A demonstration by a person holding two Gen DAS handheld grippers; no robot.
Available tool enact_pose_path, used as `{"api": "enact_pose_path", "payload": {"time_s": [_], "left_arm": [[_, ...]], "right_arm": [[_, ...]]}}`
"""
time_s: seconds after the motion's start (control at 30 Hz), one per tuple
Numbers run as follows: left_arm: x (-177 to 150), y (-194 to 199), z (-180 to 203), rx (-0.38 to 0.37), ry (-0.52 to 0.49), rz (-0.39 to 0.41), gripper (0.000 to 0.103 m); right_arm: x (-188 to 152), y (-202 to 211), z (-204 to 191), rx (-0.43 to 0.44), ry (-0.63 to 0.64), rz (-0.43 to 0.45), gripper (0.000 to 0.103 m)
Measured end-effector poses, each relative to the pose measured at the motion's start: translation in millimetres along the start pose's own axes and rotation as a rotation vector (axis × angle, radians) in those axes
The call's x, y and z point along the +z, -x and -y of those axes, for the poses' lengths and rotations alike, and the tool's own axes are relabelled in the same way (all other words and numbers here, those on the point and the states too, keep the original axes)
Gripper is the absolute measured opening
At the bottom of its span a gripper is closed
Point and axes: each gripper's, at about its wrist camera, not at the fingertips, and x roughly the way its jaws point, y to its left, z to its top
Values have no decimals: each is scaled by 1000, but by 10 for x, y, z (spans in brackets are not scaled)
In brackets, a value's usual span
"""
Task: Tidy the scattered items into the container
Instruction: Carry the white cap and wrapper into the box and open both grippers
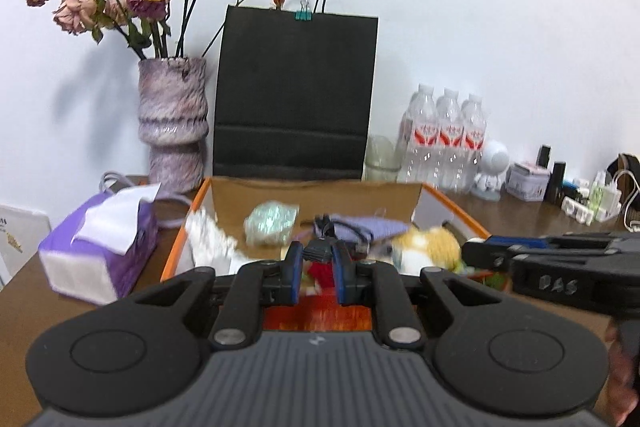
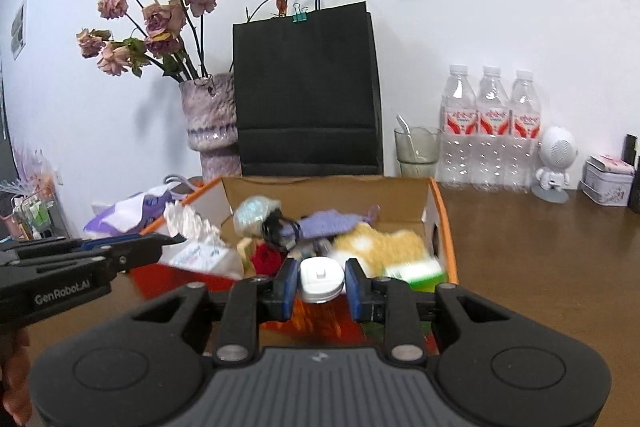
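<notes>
An orange-edged cardboard box (image 1: 312, 189) (image 2: 444, 215) sits on the brown table and holds several items: a yellow plush toy (image 1: 430, 247) (image 2: 384, 245), a purple knitted piece (image 1: 366, 227) (image 2: 326, 223), a shiny pale green bundle (image 1: 270, 223) (image 2: 254, 213), a red thing (image 2: 266, 259) and white packets (image 2: 196, 227). My left gripper (image 1: 316, 255) is shut on a black cable plug (image 1: 318, 250) over the box's near side. My right gripper (image 2: 322, 277) is shut on a white round device (image 2: 322, 279) above the box's front edge.
A purple tissue pack (image 1: 100, 247) lies left of the box. Behind it stand a vase of dried roses (image 1: 172, 127), a black paper bag (image 1: 296, 95), a glass (image 2: 416, 151), three water bottles (image 2: 492, 131), a white robot figure (image 2: 556, 163) and a tin (image 2: 608, 183).
</notes>
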Motion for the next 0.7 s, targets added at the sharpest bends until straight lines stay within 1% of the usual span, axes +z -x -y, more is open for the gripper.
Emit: {"api": "enact_pose_path", "payload": {"time_s": [0.1, 0.23, 0.37, 0.47, 0.5, 0.53, 0.57, 0.6, 0.63, 0.67, 0.7], "left_arm": [[89, -152, -58, -3, 12, 10, 16], [154, -422, -176, -2, 32, 4, 16], [157, -702, -287, -6, 60, -23, 16], [137, -874, -310, -8, 45, -53, 17], [138, -919, -323, -8, 43, -60, 17], [139, -952, -336, -7, 46, -64, 17], [145, -982, -355, -2, 48, -65, 20], [152, -1008, -371, 5, 45, -67, 33], [155, -1031, -383, 11, 46, -72, 46], [157, -1045, -397, 20, 49, -76, 73], [160, -1044, -405, 32, 52, -74, 82]], "right_arm": [[110, -202, -57, -2, -1, -3, 24], [232, -494, -59, -19, -28, -13, 24], [319, -781, -29, -53, -29, -35, 24], [331, -965, 0, -62, -22, -64, 25], [329, -1024, 16, -66, -19, -76, 27], [331, -1065, 27, -68, -18, -86, 27], [328, -1098, 39, -71, -19, -94, 29], [326, -1123, 51, -71, -22, -102, 41], [324, -1137, 59, -69, -23, -108, 63], [323, -1144, 59, -70, -18, -111, 74], [325, -1142, 50, -76, -6, -112, 88]]}}
